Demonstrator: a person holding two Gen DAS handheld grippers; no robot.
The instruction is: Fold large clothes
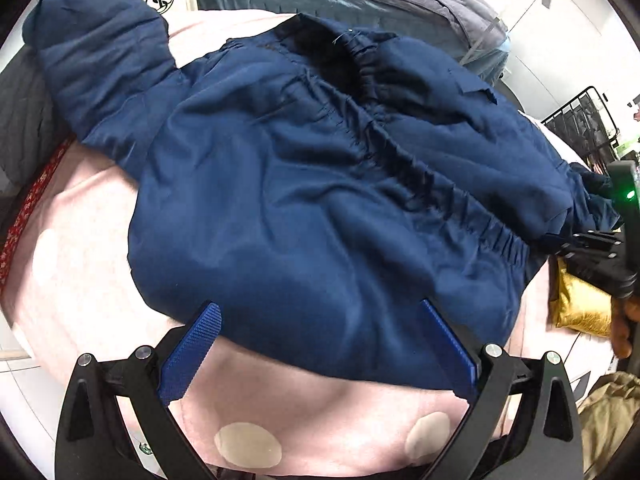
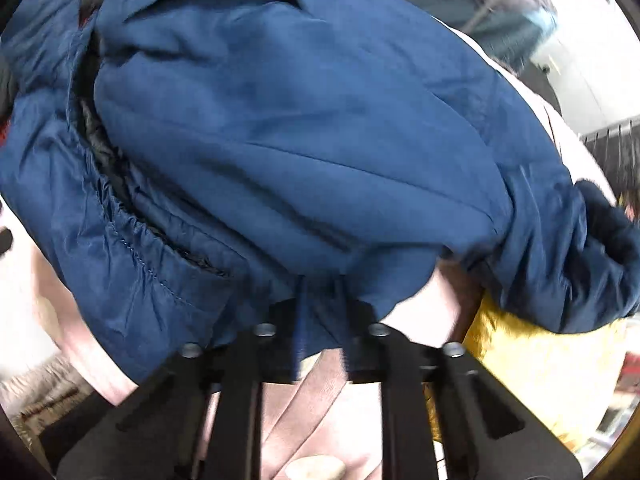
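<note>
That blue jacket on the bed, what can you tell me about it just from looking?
The jacket is navy, of smooth, slightly shiny cloth with a dark lining and a gathered elastic seam across it. It lies crumpled and spread over a pink blanket, one sleeve flung toward the far left. The left gripper has open jaws straddling the near hem. The right gripper has its jaws pinched on a fold at another edge, by a golden cushion.
</note>
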